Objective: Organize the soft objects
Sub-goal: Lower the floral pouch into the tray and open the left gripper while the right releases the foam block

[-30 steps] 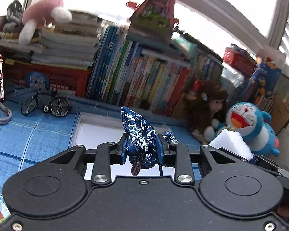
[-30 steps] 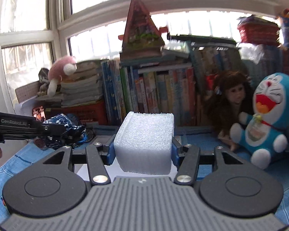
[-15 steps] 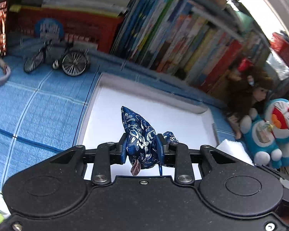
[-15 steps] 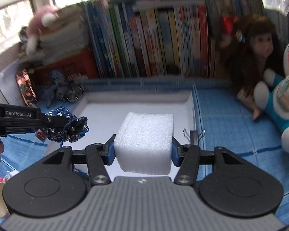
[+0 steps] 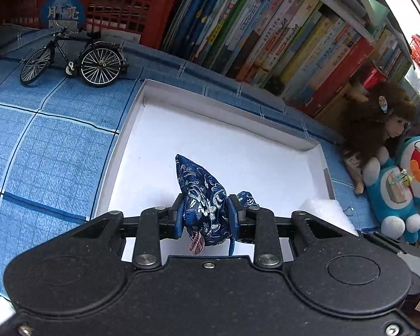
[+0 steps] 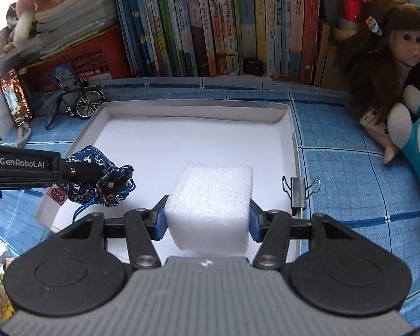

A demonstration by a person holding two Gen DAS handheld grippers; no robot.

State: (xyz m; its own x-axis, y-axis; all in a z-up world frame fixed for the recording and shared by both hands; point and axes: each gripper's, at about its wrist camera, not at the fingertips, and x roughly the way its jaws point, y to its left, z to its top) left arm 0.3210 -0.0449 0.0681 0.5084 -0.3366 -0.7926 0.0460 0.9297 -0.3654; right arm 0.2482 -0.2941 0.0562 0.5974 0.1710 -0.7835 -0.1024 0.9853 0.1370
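Note:
My left gripper (image 5: 205,215) is shut on a dark blue patterned cloth pouch (image 5: 201,193) and holds it above the near left part of a shallow white tray (image 5: 224,103). The same pouch (image 6: 98,179) and left gripper (image 6: 98,172) show at the left of the right wrist view. My right gripper (image 6: 207,218) is shut on a white foam block (image 6: 210,207), held over the near part of the tray (image 6: 193,109). A corner of the foam block (image 5: 324,212) shows in the left wrist view.
A blue checked cloth (image 6: 350,184) covers the table. A row of books (image 6: 215,22) stands behind the tray. A model bicycle (image 5: 72,56) and a red basket (image 5: 106,8) are at back left. A doll (image 6: 389,56), a Doraemon plush (image 5: 406,184) and a binder clip (image 6: 299,190) are at right.
Both grippers have tilted down and moved in over the white tray, still holding the pouch and the foam block. The window has left both views.

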